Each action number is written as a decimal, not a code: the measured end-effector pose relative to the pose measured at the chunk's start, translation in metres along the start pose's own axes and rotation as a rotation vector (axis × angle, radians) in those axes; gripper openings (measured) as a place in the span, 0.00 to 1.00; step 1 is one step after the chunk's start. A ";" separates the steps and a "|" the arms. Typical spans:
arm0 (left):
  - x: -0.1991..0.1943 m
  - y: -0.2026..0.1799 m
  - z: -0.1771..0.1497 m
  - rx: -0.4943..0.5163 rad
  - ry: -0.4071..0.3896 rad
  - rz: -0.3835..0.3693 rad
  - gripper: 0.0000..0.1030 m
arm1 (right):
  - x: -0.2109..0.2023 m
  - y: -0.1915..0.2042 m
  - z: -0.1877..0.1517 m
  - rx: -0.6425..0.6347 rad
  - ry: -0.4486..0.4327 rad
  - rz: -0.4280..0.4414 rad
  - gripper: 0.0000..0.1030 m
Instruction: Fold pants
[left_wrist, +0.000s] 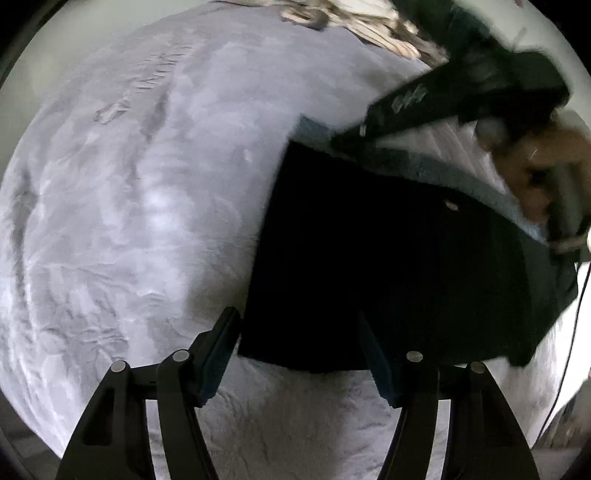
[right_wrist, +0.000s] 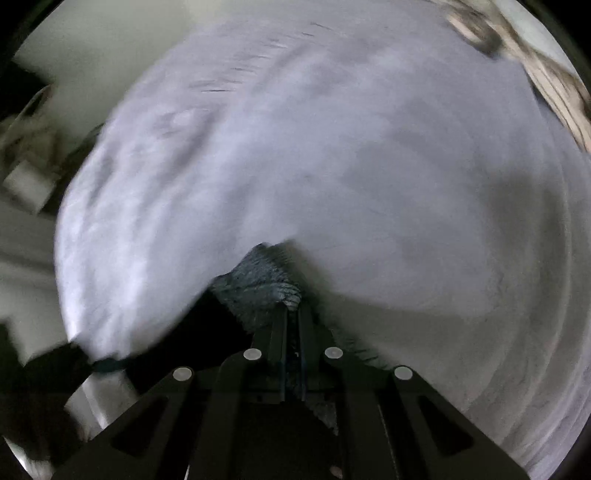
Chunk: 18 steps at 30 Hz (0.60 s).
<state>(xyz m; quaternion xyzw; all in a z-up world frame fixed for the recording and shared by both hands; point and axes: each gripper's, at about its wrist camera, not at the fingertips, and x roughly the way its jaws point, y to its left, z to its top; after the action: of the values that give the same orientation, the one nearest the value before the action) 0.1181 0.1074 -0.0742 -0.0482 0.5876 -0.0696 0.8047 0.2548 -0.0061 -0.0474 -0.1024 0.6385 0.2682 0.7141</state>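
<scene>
- In the left wrist view, a pale grey fleece blanket (left_wrist: 140, 206) is seen filling the left and middle of the picture, creased and rumpled in places.
- At the bottom of that view, the left gripper (left_wrist: 299, 354) is pointed steeply down over the blanket, and its two fingers are spread apart.
- The near corner of the dark pants (left_wrist: 376, 258) is seen lying between those fingers, but the pads are not seen pressing on it; nothing is pinched there.
- The pants are laid flat on the blanket at the right of the middle, as a dark, roughly square panel with a straight left edge.
- A grey ribbed waistband (left_wrist: 436, 166) is seen running along the far edge of the pants.
- At the upper right, the right gripper (left_wrist: 369, 131) is seen, blurred, reaching down to the waistband, with a person's hand (left_wrist: 546, 162) behind it.
- A patterned beige cloth (left_wrist: 354, 22) is seen at the top edge, beyond the blanket.
- In the right wrist view, blurred furniture is seen at the far left, too smeared to be named.
- The same blanket (right_wrist: 332, 147) is spread across most of that view.
- At the bottom middle, the right gripper (right_wrist: 291, 314) is pressed together, and a bunched fold of the ribbed waistband (right_wrist: 258, 280) is pinched between its fingers.
- The dark cloth of the pants (right_wrist: 207, 325) is seen trailing to the left of the pinched fold.
</scene>
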 end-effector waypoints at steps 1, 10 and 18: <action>-0.008 0.005 -0.001 -0.008 -0.004 0.017 0.65 | 0.001 -0.004 0.000 0.034 -0.005 0.011 0.12; -0.010 -0.020 0.076 -0.029 -0.111 0.012 0.86 | -0.075 -0.033 -0.061 0.221 -0.136 -0.009 0.23; 0.059 -0.009 0.093 -0.172 0.005 0.142 0.92 | -0.044 -0.109 -0.122 0.534 -0.148 -0.146 0.29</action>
<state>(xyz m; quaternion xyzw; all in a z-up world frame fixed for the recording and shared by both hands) 0.2242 0.0882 -0.1001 -0.0753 0.5953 0.0380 0.7991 0.2050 -0.1681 -0.0461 0.0634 0.6238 0.0454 0.7777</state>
